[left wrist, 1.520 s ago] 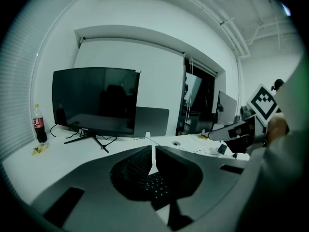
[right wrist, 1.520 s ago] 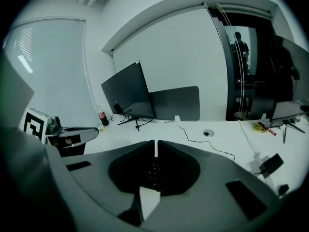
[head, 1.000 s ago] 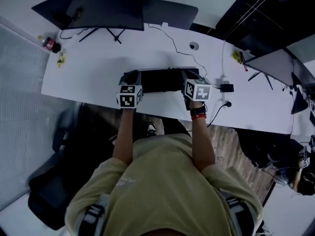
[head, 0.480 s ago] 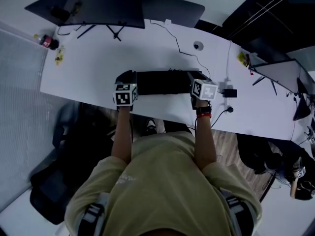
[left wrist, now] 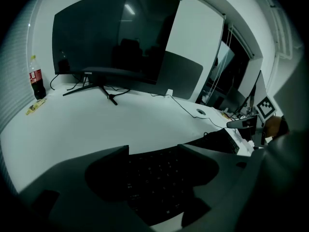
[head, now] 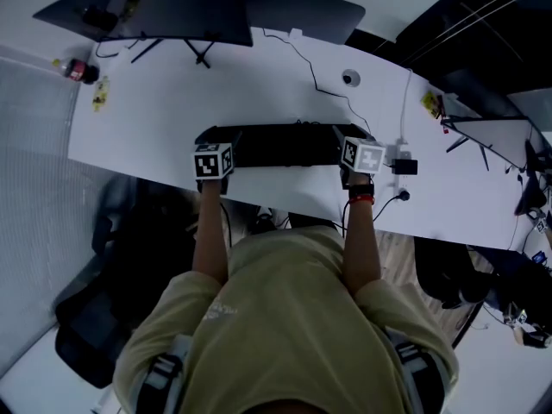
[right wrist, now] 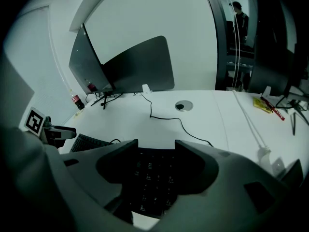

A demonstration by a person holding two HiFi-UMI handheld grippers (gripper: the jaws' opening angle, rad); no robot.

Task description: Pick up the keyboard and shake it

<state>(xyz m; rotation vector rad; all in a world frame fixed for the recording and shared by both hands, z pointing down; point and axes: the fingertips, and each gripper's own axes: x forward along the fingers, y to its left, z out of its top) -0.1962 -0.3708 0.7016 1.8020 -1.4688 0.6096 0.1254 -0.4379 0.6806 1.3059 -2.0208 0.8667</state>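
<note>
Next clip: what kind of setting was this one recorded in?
Most likely an office workstation: a long white desk carries a large dark monitor and a black keyboard, and a black office chair stands beside it.

Long white desk [head: 172, 110] with dark monitors [head: 172, 7], black chair [head: 86, 326], wood-plank floor [head: 401, 253].

No text can be read.
The keyboard [left wrist: 154, 187] key legends between the jaws are too dim; the bottle [left wrist: 35, 79] label, far left, is too small.
</note>
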